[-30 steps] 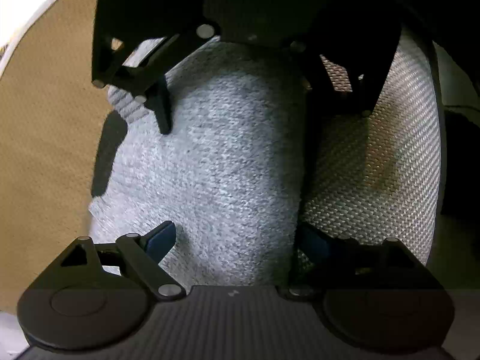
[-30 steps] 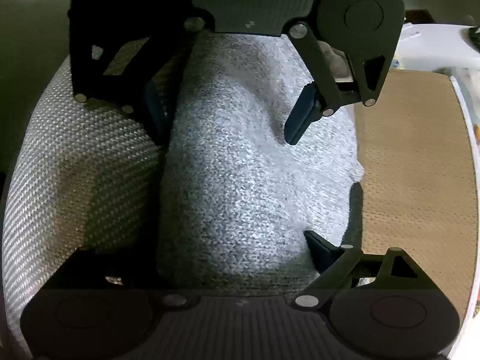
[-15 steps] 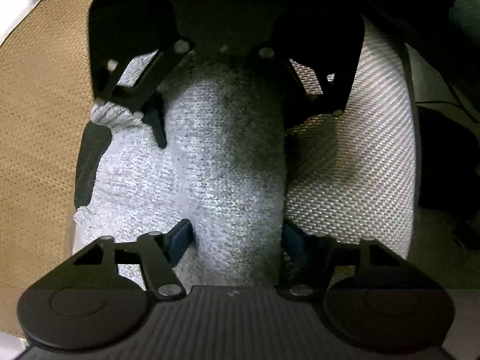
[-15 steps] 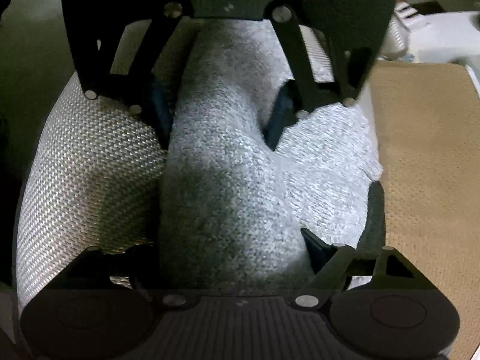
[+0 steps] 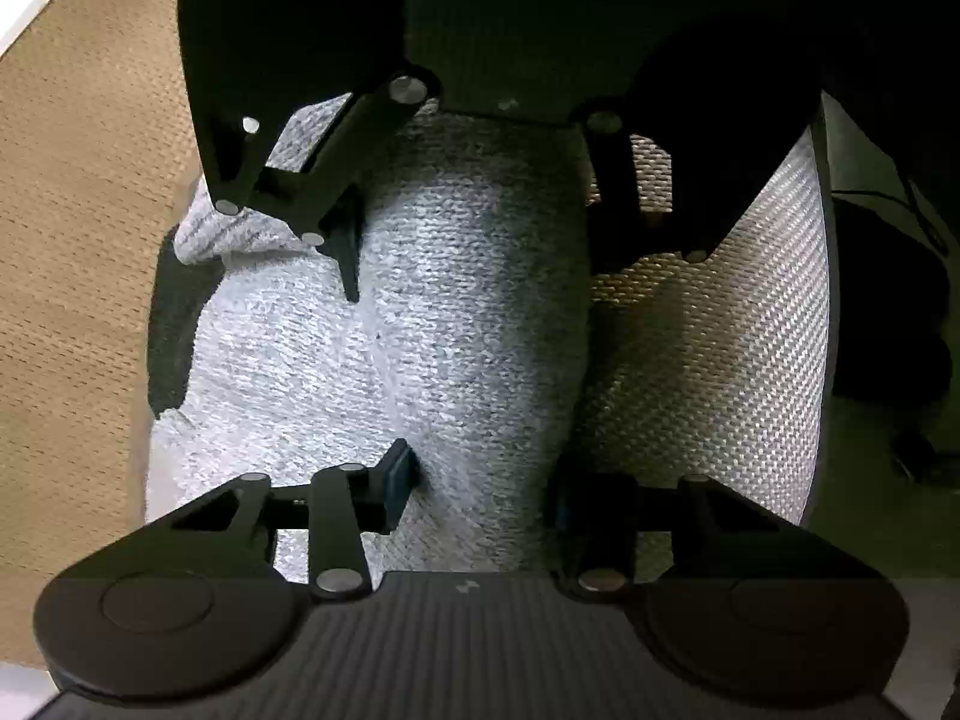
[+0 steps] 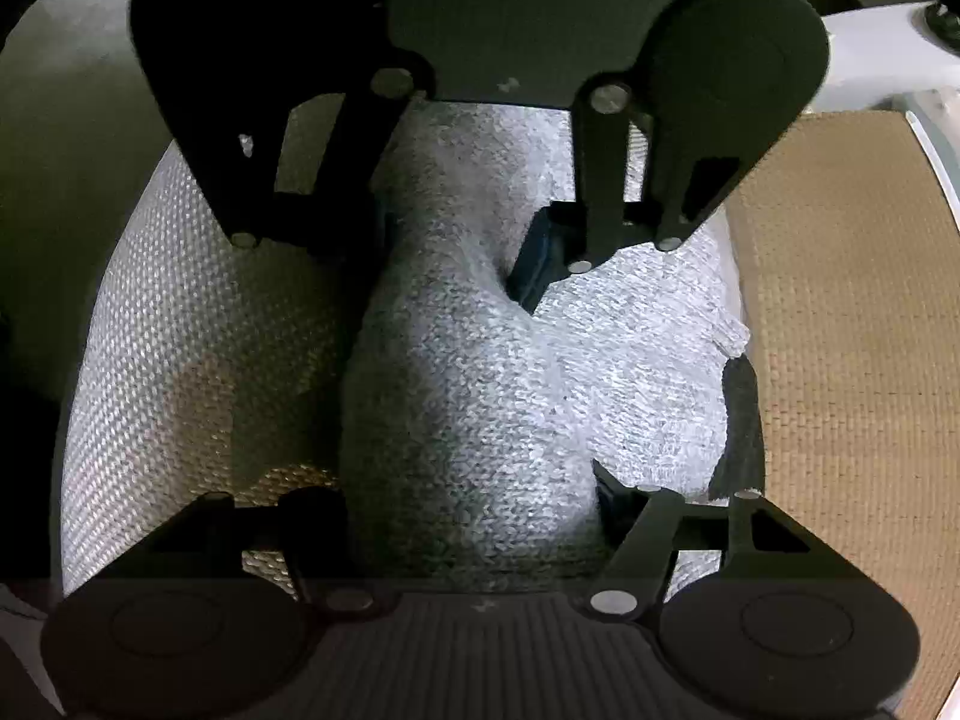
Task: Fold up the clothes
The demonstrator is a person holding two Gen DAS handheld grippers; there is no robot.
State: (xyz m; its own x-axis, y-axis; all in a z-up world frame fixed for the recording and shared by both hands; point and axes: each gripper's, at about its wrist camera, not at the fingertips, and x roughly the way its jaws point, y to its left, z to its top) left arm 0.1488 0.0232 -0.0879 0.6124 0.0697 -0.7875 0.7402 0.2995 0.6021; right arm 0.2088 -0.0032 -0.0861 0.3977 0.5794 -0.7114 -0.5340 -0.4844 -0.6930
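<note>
One grey knit garment [image 5: 456,324], two grippers on its raised ridge.
Left gripper [image 5: 480,480] jaws closing, the fold between them; right gripper [image 6: 474,516] likewise, pads pinching knit. Outside the jaws: one pale woven mat [image 5: 720,360], one tan mat [image 6: 840,330].

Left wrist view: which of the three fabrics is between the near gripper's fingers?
The grey knit garment, bunched into a ridge there as the left gripper closes; the white woven pad lies right, the tan mat left.
</note>
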